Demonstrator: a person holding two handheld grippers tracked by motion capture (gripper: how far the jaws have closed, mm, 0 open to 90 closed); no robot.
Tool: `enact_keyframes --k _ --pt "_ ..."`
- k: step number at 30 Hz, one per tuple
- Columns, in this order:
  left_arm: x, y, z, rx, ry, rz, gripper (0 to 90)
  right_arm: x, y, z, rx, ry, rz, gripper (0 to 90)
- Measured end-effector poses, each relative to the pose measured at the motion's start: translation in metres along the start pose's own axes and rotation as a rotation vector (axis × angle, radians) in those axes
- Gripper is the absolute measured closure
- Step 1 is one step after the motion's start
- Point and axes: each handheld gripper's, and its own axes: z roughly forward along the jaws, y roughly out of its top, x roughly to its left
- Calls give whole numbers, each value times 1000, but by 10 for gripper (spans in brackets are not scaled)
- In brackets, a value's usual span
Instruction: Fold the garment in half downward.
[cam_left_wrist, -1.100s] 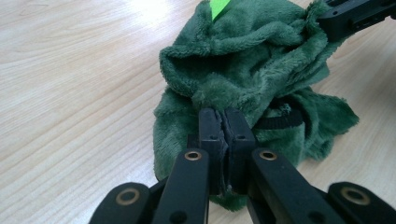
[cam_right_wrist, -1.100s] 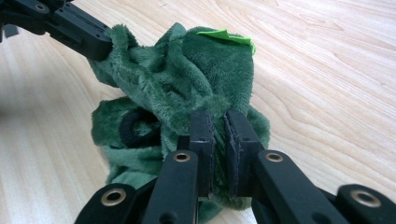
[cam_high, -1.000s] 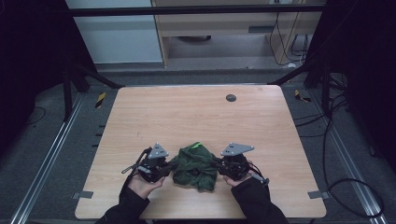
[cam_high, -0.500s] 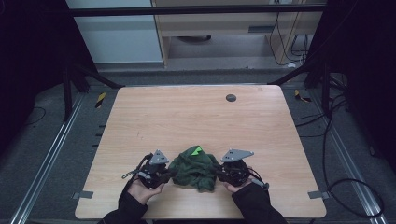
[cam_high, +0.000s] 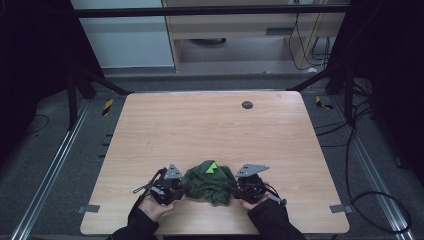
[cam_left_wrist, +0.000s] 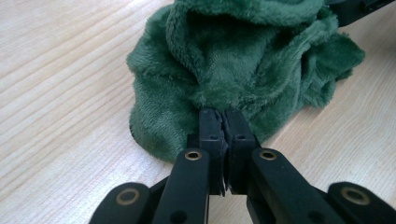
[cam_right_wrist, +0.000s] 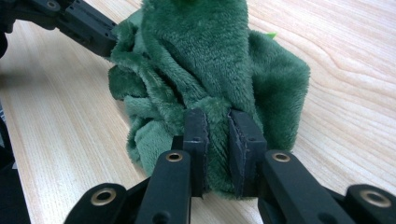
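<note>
Little has been shifted since the earlier frames: cloth (cam_high: 209, 181) and both grippers are kept at the near edge of the table (cam_high: 210, 130), only the bundle is bunched slightly tighter. Right gripper (cam_right_wrist: 218, 122) jaws have just been opening a little, with cloth still pinched between the pads.

One green plush cloth is seen, crumpled in a heap on the table, near the person's side, between the two grippers. A bright green patch (cam_high: 212, 167) is visible on top of it.

Two grippers are counted. Left gripper (cam_left_wrist: 219, 122) is closed tight on a fold of the cloth's edge, pads nearly meeting. Right gripper is clamped on a thicker fold at the opposite side. Each is held by one hand (cam_high: 152, 206), two hands and dark sleeves entering from the bottom.

One wooden table, light grain, with one dark round spot (cam_high: 247, 105) near its far edge. Grey floor around it, metal rails at both sides, cables at right, a cabinet behind.
</note>
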Motion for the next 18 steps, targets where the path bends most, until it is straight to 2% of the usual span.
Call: enact_keyframes --k 6,12,18 --pt "0 0 -2 -13 11 0 848 0 1 0 2 -1 4 755" --pt "4 4 -14 -60 34 -15 737 -2 6 -8 -26 2 13 710" --pt "9 7 -25 -90 43 -26 710 -6 10 -16 -56 -6 19 694"
